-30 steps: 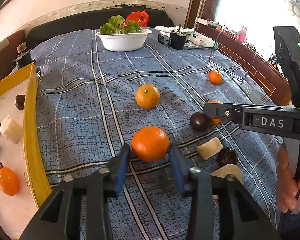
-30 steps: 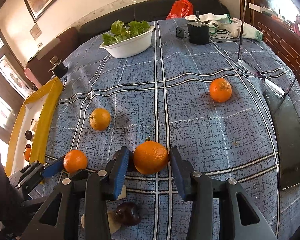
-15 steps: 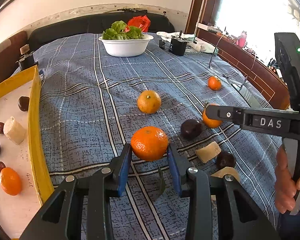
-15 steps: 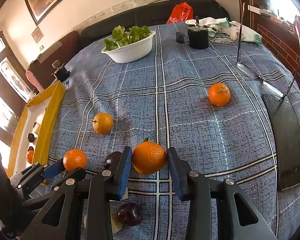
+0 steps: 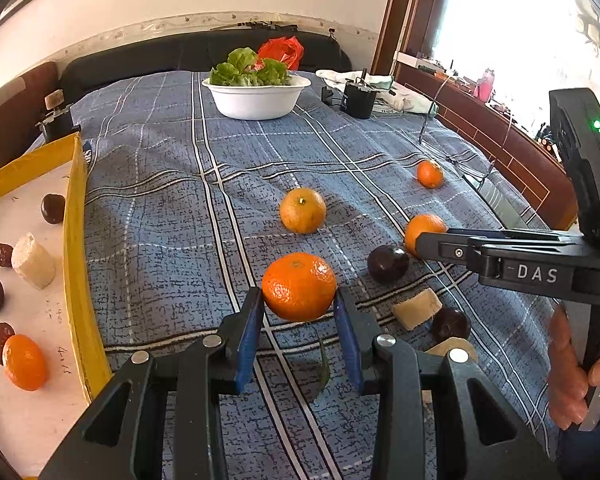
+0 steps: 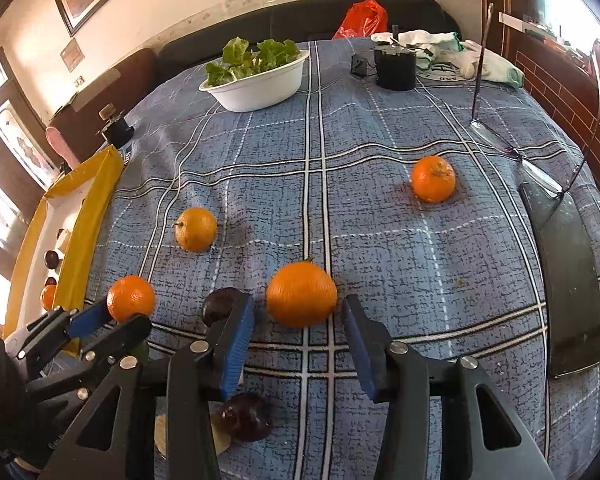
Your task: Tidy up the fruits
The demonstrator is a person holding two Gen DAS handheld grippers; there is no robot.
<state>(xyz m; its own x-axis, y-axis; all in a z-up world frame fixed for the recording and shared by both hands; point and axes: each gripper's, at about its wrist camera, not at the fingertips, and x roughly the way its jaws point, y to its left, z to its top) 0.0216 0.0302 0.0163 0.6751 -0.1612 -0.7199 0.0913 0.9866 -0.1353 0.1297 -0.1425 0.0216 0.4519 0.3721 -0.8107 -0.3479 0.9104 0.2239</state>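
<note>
My left gripper point(image 5: 299, 312) is shut on an orange tangerine point(image 5: 299, 286), both blue pads pressing its sides, just above the blue plaid cloth. A green leaf point(image 5: 324, 362) lies under it. The right gripper point(image 6: 300, 316) straddles a second orange point(image 6: 302, 293) that rests on the cloth. Its jaws are closing, and a thin gap shows on each side of the fruit. Two more tangerines point(image 6: 196, 229) point(image 6: 434, 179) lie farther back. Dark round fruits point(image 5: 388, 263) point(image 5: 451, 323) and a pale chunk point(image 5: 418, 308) lie between the grippers.
A yellow-rimmed tray point(image 5: 74, 240) on the left holds a tangerine point(image 5: 24, 362), dark fruits and a white chunk. At the back stand a white bowl of lettuce point(image 5: 256, 98) and a black pot point(image 6: 395, 66). A dark flat slab point(image 6: 568, 280) lies right. A hand point(image 5: 572, 368) grips the right tool.
The left view has tipped slightly, and the green leaf under the held tangerine has come into sight. The right gripper still straddles its orange, with little visible shift.
</note>
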